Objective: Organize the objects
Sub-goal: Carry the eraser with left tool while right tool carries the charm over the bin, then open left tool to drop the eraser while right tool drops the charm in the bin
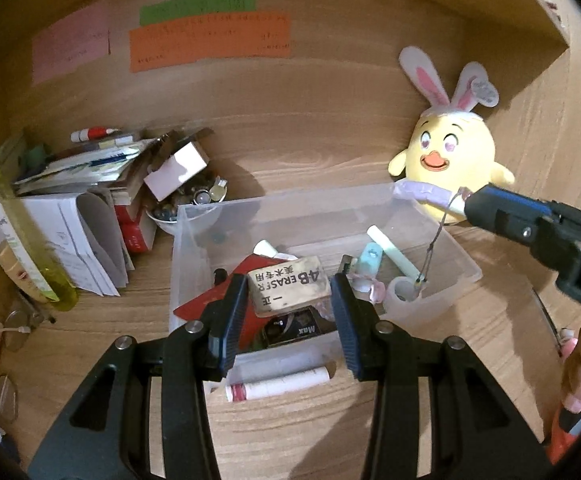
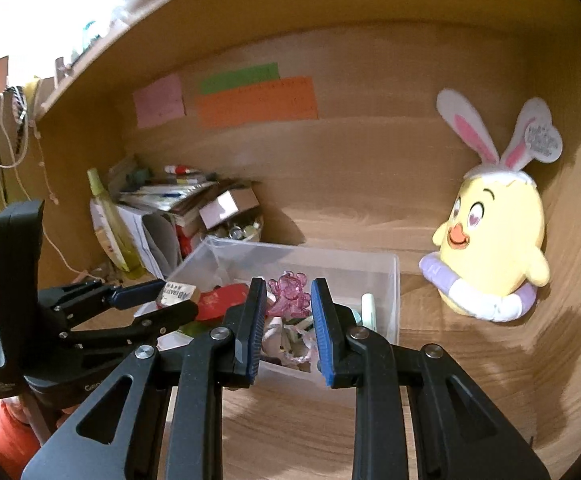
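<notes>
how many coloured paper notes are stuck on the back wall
3. The pink note is at the left, the green note is to its right and higher up, and the orange note sits just under the green one. None looks hidden.

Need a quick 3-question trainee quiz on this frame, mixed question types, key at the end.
1. True or false: the left tool is empty.
2. The right tool holds: A) a pink translucent charm; B) a marker; C) nothing.
3. Fill in: the note directly above the orange note is ___.

Key: 1 false, it grips the eraser; 2 A; 3 green.
</notes>
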Motion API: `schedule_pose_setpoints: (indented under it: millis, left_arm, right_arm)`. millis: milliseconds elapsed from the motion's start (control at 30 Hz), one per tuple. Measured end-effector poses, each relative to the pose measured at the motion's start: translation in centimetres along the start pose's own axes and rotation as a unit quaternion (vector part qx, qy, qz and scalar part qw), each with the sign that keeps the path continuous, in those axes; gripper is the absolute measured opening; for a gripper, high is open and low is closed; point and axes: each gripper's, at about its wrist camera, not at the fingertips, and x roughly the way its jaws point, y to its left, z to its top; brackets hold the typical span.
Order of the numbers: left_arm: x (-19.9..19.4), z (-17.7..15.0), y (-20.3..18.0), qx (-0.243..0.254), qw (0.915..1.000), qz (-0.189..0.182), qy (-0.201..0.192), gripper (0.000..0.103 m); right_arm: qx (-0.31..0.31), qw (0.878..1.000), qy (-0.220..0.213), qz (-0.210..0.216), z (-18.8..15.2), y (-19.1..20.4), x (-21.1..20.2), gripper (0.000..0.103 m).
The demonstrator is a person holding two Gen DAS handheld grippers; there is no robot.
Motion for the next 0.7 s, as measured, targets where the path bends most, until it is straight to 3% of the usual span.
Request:
schedule_pose_setpoints:
  millis: [233, 700]
  left_arm:
    - [1.7, 0.3, -0.5, 0.011, 0.9999, 0.007, 0.012, 0.042]
    - [4.8, -0.1, -1.6, 0.019, 0.9981, -0.02, 0.054, 0.042]
  right_arm:
    - [0.007, 1.0, 0.028, -0.006, -0.7, -0.6, 3.0, 0.021]
    - [0.022, 0.994, 0.11, -0.01, -2.8, -2.3, 8.5, 0.021]
